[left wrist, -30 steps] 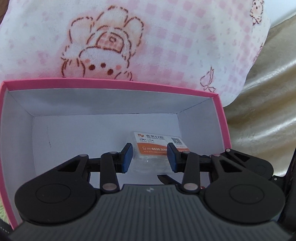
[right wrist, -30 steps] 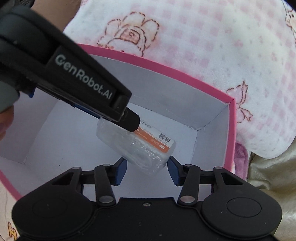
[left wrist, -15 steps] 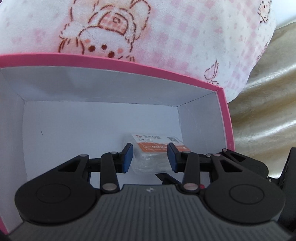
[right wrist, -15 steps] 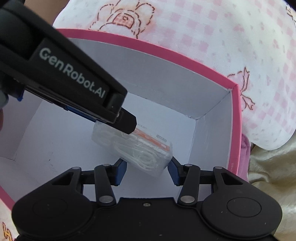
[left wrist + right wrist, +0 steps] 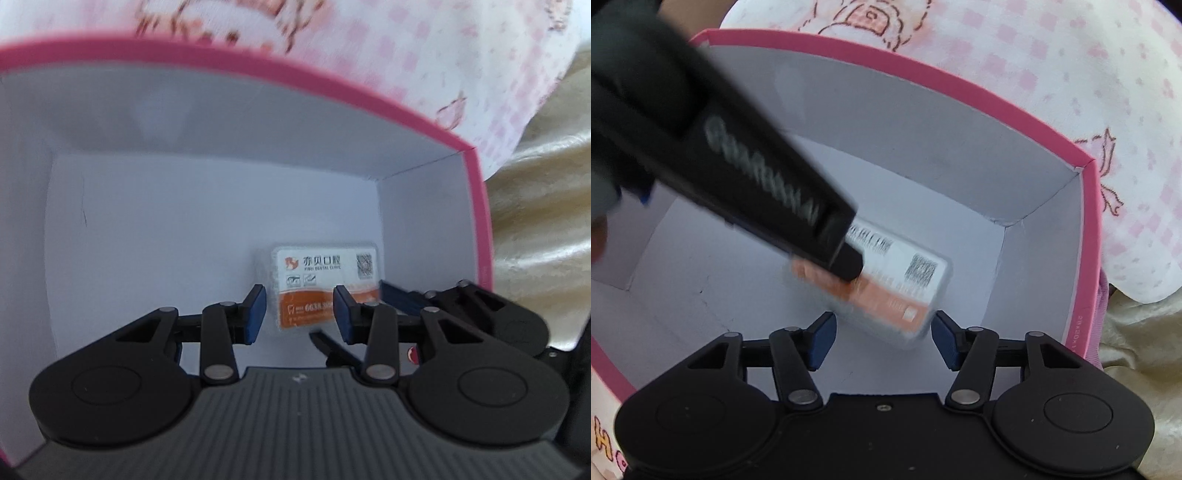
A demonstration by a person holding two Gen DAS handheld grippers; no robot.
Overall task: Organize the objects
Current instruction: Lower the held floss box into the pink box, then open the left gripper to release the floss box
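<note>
Right wrist view: our right hand-held gripper (image 5: 882, 338) is opening around the packet (image 5: 886, 284); our left hand-held gripper (image 5: 298, 314) grasps it inside the pink box (image 5: 1086, 236).

The box (image 5: 476, 206) has a bright pink rim and outer wall with a plain white inside. The clear plastic case (image 5: 908, 291) carries a white and orange label printed with a dark square code. The fabric (image 5: 1108, 74) behind is white with pale pink checks and brown-outlined cartoon figures. Both grippers are black with blue pads (image 5: 255, 314).
</note>
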